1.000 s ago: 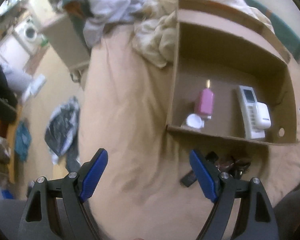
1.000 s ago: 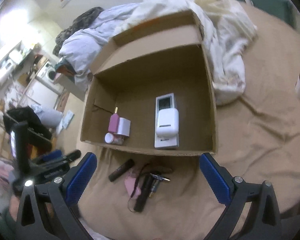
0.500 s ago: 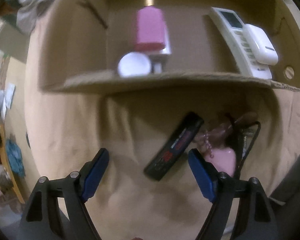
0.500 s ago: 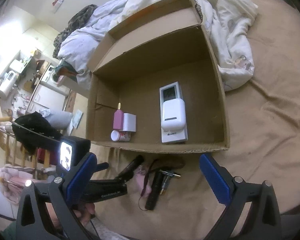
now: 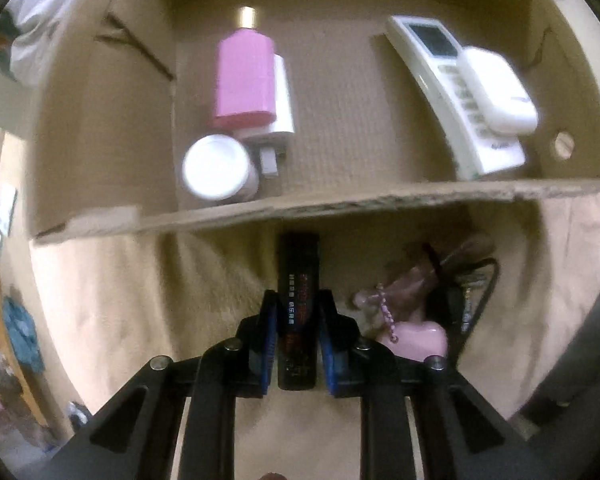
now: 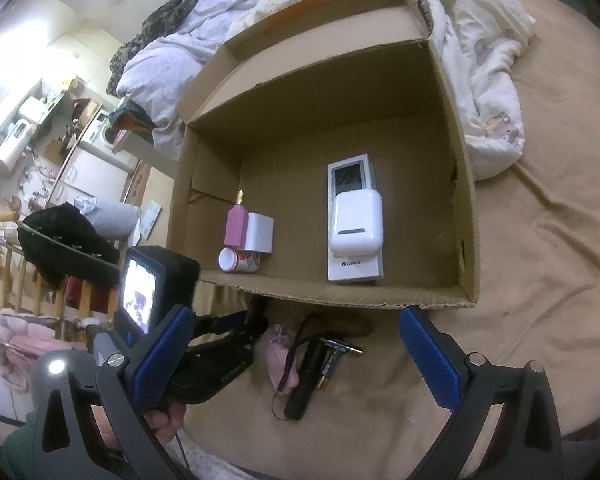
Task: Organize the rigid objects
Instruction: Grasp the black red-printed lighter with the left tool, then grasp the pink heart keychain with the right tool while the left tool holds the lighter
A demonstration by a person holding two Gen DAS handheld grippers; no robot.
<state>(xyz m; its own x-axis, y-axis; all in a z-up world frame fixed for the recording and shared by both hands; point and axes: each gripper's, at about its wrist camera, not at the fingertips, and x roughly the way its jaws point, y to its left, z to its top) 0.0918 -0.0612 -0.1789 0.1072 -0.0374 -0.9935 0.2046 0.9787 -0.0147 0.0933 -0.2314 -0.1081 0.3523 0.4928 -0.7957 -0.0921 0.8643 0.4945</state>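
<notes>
A black tube (image 5: 299, 280) lies on the tan bedcover just in front of the cardboard box (image 5: 340, 202). My left gripper (image 5: 298, 298) points straight down over the tube. Its jaws are closing, with the tube between them, and the blue pads (image 5: 271, 320) touch both its sides. In the right wrist view the left gripper (image 6: 236, 340) shows at lower left, below the box's front wall (image 6: 340, 296). My right gripper (image 6: 294, 320) hangs open and holds nothing, above a small pile with a black flashlight (image 6: 306, 384) and a pink item (image 6: 280, 364).
Inside the box lie a pink bottle (image 5: 244, 76), a white jar (image 5: 216, 168), a white plug (image 5: 284, 100), a remote (image 5: 432, 60) and a white case (image 5: 496, 88). Crumpled bedding (image 6: 488, 80) lies behind and right of the box. A hand (image 6: 168, 420) holds the left gripper.
The left gripper has dropped to the bedcover in front of the box, rolled in line with the black tube and closed onto it. The right gripper has barely moved.
</notes>
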